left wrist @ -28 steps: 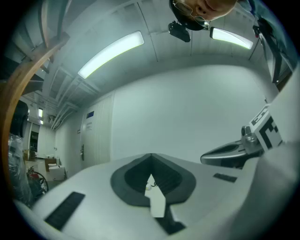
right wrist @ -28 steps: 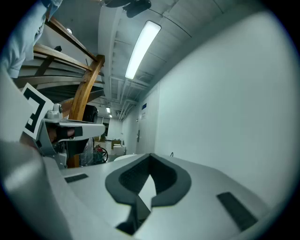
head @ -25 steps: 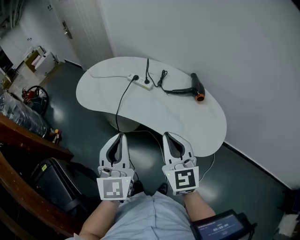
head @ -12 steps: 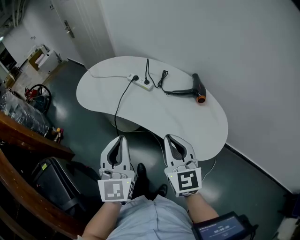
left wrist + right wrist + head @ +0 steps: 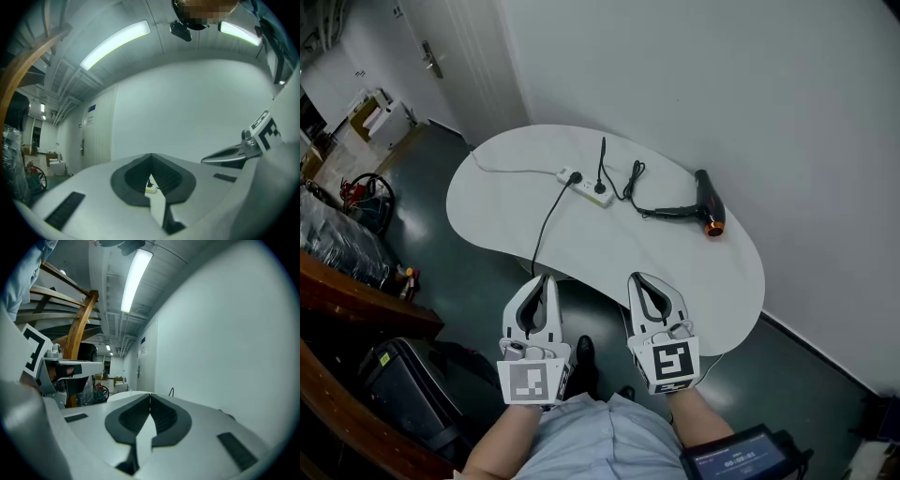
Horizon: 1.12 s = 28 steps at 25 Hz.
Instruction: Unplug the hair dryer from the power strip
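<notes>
In the head view a black hair dryer with an orange nozzle lies at the right of a white kidney-shaped table. Its black cord loops left to a plug in the white power strip. A second black plug sits in the strip, and its cable runs off the table's near edge. My left gripper and right gripper hang side by side just short of that near edge, both shut and holding nothing. Through the left gripper view's jaws a sliver of the power strip shows.
A white wall stands right behind the table. A thin white cable trails left from the strip. A wooden rail and a black case are at the left. A tablet screen sits at the lower right, beside the person's body.
Both grippers have come forward together toward the table, which now lies closer in front of them. Their jaws have stayed shut.
</notes>
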{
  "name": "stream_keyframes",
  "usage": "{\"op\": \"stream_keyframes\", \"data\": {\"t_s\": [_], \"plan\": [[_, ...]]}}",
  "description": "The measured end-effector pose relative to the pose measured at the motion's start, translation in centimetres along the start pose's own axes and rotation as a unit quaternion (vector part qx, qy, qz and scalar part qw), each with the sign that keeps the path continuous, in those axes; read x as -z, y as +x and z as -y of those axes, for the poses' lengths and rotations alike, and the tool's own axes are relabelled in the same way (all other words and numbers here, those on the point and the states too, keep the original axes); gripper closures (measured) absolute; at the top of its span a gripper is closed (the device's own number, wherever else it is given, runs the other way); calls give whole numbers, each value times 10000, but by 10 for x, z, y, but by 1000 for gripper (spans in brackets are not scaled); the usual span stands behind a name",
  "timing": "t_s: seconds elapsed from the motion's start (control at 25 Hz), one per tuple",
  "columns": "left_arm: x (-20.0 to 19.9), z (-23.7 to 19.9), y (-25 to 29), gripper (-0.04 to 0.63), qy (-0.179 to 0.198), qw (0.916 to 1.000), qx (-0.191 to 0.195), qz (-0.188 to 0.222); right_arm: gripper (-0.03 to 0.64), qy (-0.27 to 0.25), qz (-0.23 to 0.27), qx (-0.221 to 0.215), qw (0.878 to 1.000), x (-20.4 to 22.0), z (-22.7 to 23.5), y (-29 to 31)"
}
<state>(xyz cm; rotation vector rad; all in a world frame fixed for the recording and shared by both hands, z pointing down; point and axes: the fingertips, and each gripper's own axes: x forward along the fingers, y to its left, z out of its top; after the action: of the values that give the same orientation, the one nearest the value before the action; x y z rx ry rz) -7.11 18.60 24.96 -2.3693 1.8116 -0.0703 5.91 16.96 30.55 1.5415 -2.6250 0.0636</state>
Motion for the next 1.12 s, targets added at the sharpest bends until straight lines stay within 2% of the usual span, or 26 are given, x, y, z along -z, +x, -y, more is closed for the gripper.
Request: {"op": "stream_keyframes", "data": {"t_s": [0.12,0.28,0.52,0.76,1.12], "plan": [[1,-20,31,600,-171,9998,29,7,615,-43,1,68,10000,-8,5,35],[-1,-44,63,600,-3,9997,202,155,615,-144,25,264,9995,-19,15,70],[1,-73,100,600,-47,9989,377,285,615,-230,50,491,9985,-29,22,115],[8,-84,122,600,-92,9977,580,332,615,-212,116,655,9976,-34,29,139],[22,-82,147,600,-135,9970,757,97,615,-84,74,763,9970,-31,45,159]]}}
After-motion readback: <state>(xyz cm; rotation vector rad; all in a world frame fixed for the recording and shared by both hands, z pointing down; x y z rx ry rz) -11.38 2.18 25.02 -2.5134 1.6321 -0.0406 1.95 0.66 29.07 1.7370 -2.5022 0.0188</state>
